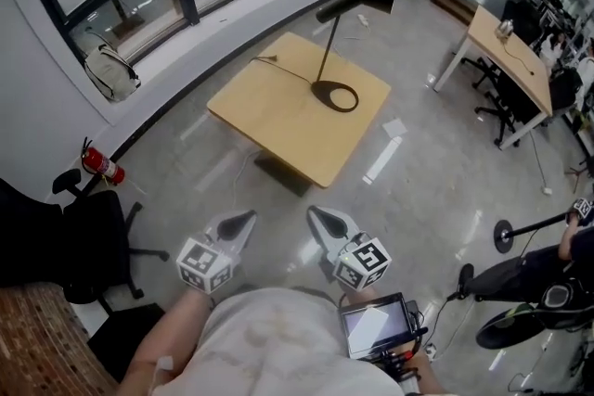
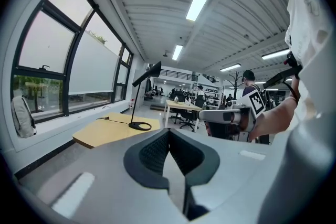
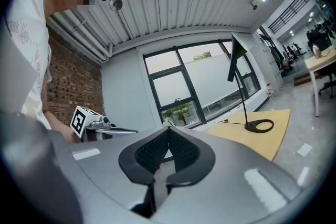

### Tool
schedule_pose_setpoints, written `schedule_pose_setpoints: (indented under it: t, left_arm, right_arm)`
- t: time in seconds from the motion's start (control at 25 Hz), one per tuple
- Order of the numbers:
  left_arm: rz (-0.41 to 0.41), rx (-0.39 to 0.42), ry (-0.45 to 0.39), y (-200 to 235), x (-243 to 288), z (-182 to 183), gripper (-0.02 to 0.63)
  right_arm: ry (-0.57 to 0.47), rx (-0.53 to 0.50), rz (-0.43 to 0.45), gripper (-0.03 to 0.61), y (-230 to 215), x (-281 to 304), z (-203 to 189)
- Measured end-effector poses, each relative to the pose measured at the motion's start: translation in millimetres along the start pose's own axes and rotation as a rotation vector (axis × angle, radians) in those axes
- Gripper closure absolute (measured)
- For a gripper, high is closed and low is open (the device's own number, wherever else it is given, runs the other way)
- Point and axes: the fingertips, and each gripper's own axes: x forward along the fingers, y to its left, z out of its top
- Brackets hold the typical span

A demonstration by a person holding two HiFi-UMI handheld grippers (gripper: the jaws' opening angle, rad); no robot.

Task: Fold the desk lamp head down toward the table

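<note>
A black desk lamp stands upright on a small square wooden table. Its ring base sits near the table's far right side, a thin stem rises from it, and the long head points out to the right at the top. The lamp shows ahead in the left gripper view, and the lamp to the right in the right gripper view. My left gripper and right gripper are both shut and empty, held close to my body, well short of the table.
A cable runs from the lamp across the table toward the window ledge. A black office chair and a red fire extinguisher are at the left. A long desk with chairs is at the far right, a stand base at my right.
</note>
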Motion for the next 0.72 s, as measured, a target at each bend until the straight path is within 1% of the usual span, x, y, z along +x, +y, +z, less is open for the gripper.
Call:
schedule_pose_setpoints:
  t: [0.12,0.32,0.52,0.72]
  left_arm:
    - [0.017,-0.002,0.002,1,6,0,0.612]
    - [0.053,-0.01,0.003,4,12,1,0.612]
    - [0.079,-0.012,0.002,6,15,3,0.612]
    - [0.101,-0.014,0.002,20,14,2,0.612]
  right_arm:
    - [-0.005,0.007,0.009,0.565,-12,3,3]
    - [0.006,0.017,0.041,0.565,-18,6,2]
    - [0.012,0.03,0.048,0.565,-29,4,2]
    - [0.008,0.031,0.047,0.565,-36,12,-1]
